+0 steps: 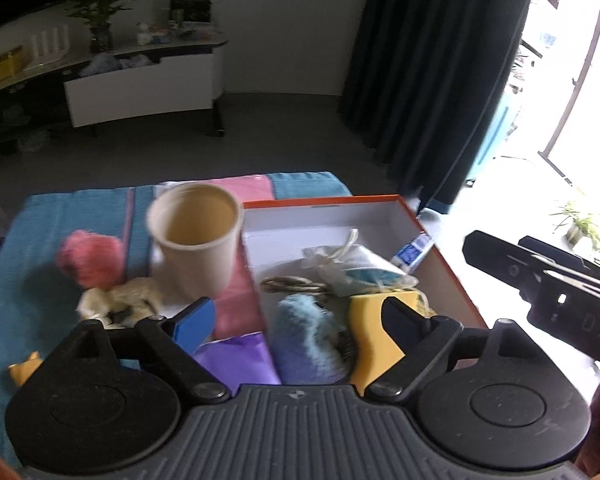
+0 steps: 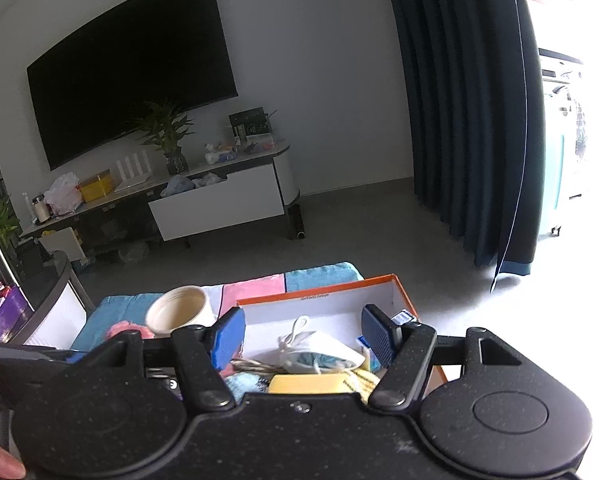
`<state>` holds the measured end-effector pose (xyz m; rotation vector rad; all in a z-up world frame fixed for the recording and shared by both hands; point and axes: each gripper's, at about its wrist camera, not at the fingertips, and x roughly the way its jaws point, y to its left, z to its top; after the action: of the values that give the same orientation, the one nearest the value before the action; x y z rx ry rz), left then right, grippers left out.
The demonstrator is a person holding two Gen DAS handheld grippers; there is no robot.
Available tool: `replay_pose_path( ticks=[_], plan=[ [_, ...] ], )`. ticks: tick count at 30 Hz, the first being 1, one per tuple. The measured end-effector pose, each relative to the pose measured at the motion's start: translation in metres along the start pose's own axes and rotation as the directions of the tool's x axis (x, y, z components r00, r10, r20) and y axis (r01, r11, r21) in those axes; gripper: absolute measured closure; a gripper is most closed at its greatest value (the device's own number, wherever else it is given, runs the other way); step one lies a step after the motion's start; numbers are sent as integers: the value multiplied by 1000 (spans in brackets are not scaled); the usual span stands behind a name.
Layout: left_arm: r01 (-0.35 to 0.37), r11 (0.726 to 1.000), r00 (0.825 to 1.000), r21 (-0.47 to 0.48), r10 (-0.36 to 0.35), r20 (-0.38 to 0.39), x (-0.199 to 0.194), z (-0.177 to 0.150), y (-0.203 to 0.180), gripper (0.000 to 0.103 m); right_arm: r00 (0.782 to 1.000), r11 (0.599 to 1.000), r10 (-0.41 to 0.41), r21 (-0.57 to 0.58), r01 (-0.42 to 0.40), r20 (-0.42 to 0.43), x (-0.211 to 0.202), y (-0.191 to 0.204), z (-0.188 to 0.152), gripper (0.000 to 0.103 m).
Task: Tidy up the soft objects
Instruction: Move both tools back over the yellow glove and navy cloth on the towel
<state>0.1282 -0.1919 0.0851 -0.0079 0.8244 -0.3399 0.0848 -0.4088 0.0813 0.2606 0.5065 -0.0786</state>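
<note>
Both hand-held grippers — left (image 1: 296, 316), right (image 2: 302, 338) — hovered spread and empty; box (image 1: 440, 240) ahead was part-filled, pink pompom (image 1: 90, 258) and cream plush (image 1: 120, 300) remained left.

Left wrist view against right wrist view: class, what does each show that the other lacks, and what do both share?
Only the left wrist view shows the cream fluffy toy and purple sheet on the cloth. Only the right wrist view shows the whole television. Both share the orange box, beige cup, drawstring pouch and yellow sponge.

Left gripper (image 1: 298, 316), right gripper (image 2: 302, 338) agape, empty.
</note>
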Motion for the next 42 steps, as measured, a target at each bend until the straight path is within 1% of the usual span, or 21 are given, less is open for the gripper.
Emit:
replay_pose_path(
  ticks=[5,21,31,42],
  plan=[
    [-44,999,999,-9,44,11,-14,-5,12,6,1000,1000,21,-11,-21,-9,-5,16,-5,25],
    [-129,990,991,-56,131,39,-52,-27,62,5,993,992,106,-60,-109,-49,-4,76,-17,25],
    [-166,980,984,-109,172,49,-69,-37,91,5,986,982,152,-102,-159,-75,0,110,-25,25],
    [-179,972,981,-155,189,49,-83,-50,120,5,976,970,189,-136,-203,-106,1,138,-34,25]
  ],
)
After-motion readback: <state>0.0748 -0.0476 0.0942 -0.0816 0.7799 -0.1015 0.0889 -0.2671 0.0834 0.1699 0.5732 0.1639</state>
